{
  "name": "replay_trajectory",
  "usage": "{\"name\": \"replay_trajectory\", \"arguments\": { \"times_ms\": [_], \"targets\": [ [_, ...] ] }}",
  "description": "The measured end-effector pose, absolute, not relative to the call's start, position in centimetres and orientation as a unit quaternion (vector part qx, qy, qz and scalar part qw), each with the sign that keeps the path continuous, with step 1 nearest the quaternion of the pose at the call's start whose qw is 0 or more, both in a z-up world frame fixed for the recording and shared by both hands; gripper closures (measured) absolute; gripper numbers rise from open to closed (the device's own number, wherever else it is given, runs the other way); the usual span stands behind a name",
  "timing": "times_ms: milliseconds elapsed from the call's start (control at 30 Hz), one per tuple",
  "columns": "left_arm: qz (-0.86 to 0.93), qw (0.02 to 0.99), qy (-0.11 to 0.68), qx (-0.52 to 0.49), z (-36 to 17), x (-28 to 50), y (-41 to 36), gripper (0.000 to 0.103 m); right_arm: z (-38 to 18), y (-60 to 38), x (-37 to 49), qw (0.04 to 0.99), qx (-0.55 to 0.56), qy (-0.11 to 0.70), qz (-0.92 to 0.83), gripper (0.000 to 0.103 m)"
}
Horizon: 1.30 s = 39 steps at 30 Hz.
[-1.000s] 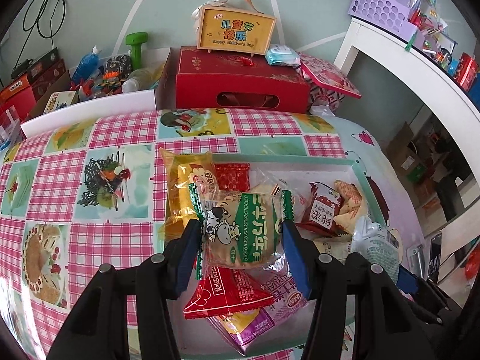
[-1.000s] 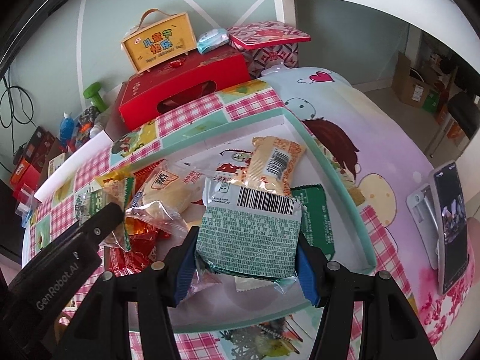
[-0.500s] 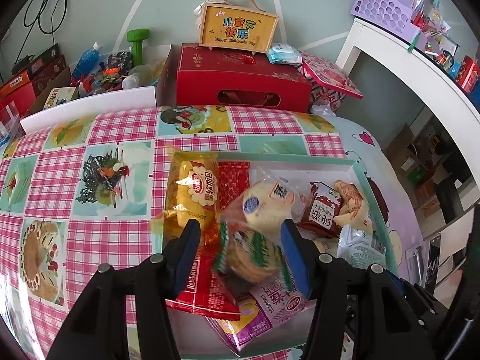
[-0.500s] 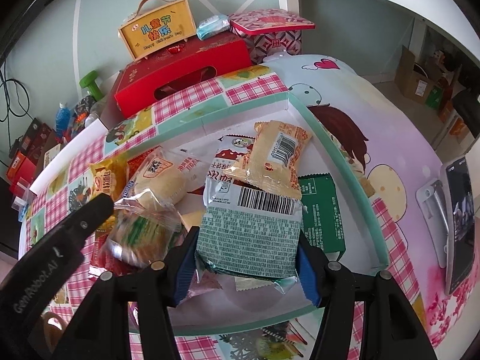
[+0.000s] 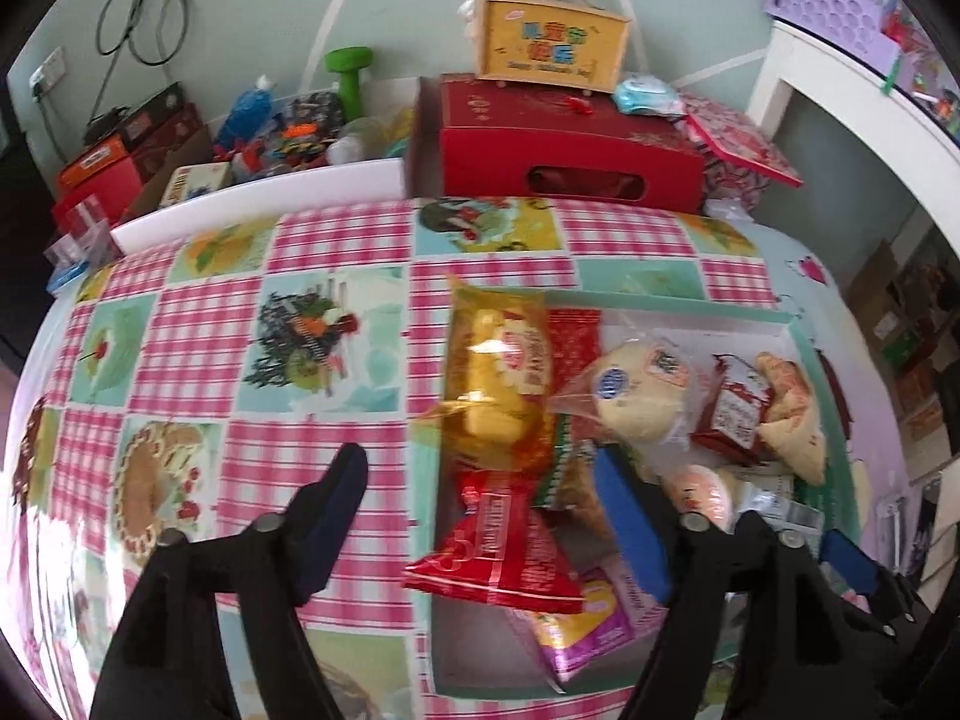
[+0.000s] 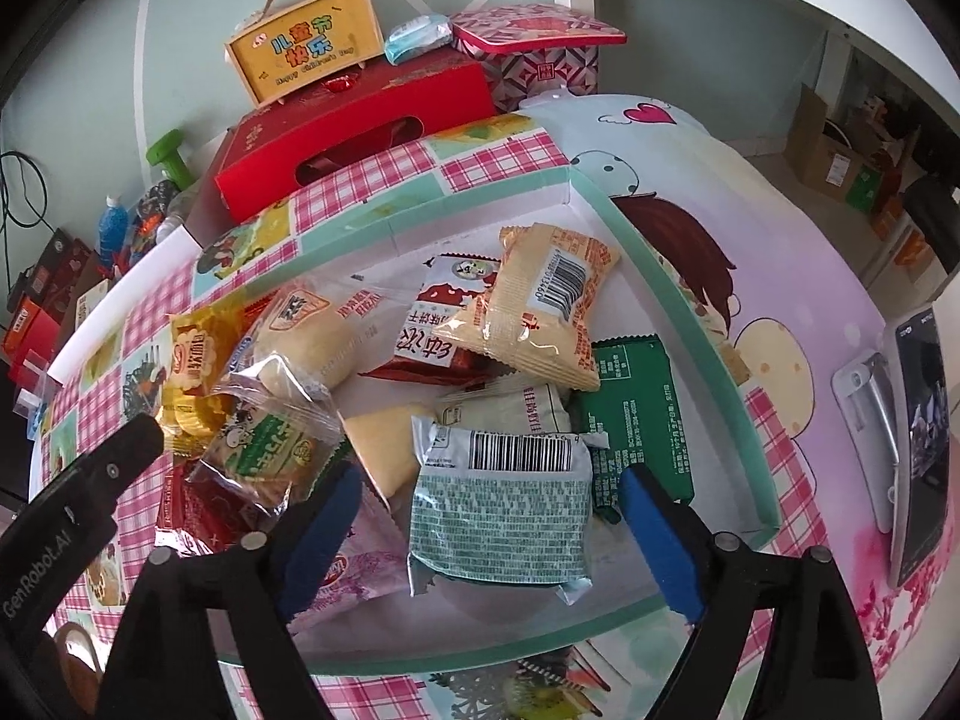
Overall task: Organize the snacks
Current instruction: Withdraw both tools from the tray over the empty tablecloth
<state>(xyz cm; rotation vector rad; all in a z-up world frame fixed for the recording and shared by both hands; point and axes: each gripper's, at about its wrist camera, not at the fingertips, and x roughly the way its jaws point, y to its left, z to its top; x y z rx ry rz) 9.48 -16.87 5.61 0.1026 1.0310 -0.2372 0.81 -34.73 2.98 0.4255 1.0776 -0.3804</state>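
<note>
snacks [image 6: 498,510] lie piled in the green tray [image 6: 690,324] on the counter, light, soft, crinkly bags that slip, best pinched at the flat sides, while the right gripper [image 6: 492,534] and left gripper [image 5: 480,516] are both opening their jaws, pinching nothing.

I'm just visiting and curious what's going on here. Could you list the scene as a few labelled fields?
Setting: table with pink checked cloth
Container: shallow mint-rimmed tray
Contents: mixed snack packets, piled
Left tool: jaws opening; red packet lies between them, not gripped
Right tool: jaws opening; silver-green barcode packet lies between the pads, released
Behind: red gift box, yellow carry case on top
</note>
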Motion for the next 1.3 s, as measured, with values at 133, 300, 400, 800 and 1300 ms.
{"name": "replay_trajectory", "arguments": {
  "times_ms": [133,300,400,800,1300],
  "targets": [
    [-0.072,0.872,0.480,0.066,5.6,9.7,-15.8,0.014,3.4,-34.6,0.8,0.827,0.191,0.496,-0.182,0.000],
    [-0.024,0.881,0.465,0.087,5.6,9.9,-14.5,0.005,4.1,-34.4,0.8,0.836,0.181,0.485,-0.180,0.000],
    [-0.003,0.881,0.462,0.098,5.5,9.8,-13.7,0.005,4.6,-33.9,0.7,0.842,0.174,0.479,-0.178,0.000],
    [0.021,0.882,0.460,0.098,6.6,7.0,-11.0,0.005,6.7,-31.0,-0.4,0.860,0.144,0.465,-0.152,0.000],
    [0.042,0.867,0.490,0.076,3.6,2.6,-6.0,0.005,6.1,-25.5,-5.1,0.872,0.083,0.468,-0.112,0.000]
  ]
}}
